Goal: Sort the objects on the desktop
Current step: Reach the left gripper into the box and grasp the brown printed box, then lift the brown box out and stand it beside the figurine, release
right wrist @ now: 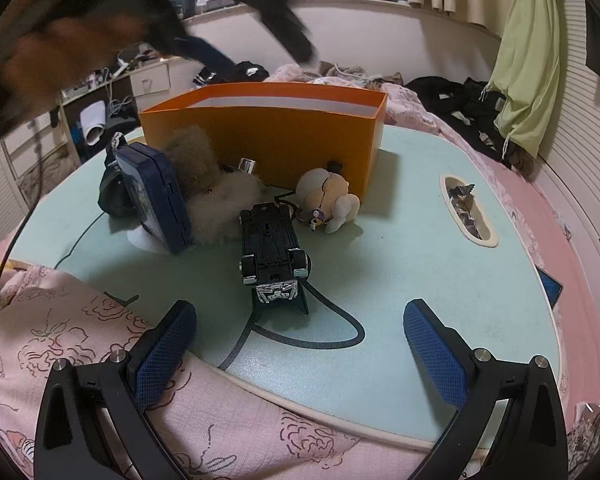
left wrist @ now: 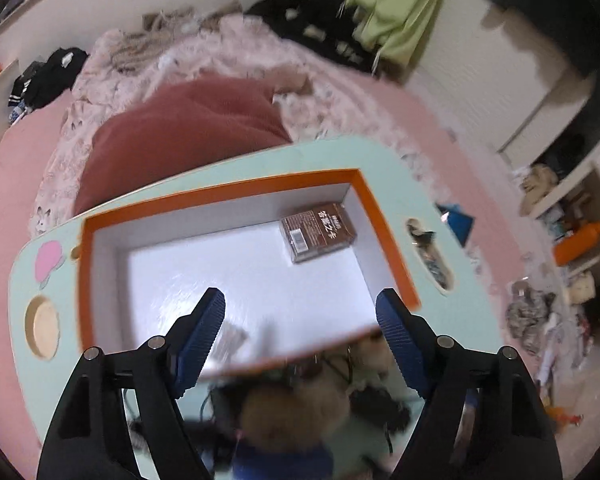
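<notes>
Both grippers (left wrist: 300, 336) (right wrist: 300, 332) gape empty; orange box (left wrist: 384, 216) holds one brown packet (left wrist: 318, 232).

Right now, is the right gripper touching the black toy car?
Apart. The right wrist view shows the right gripper open, with bare green table between its fingertips and the black toy car.

Left steep above box (left wrist: 236, 200) — right low, shared
</notes>
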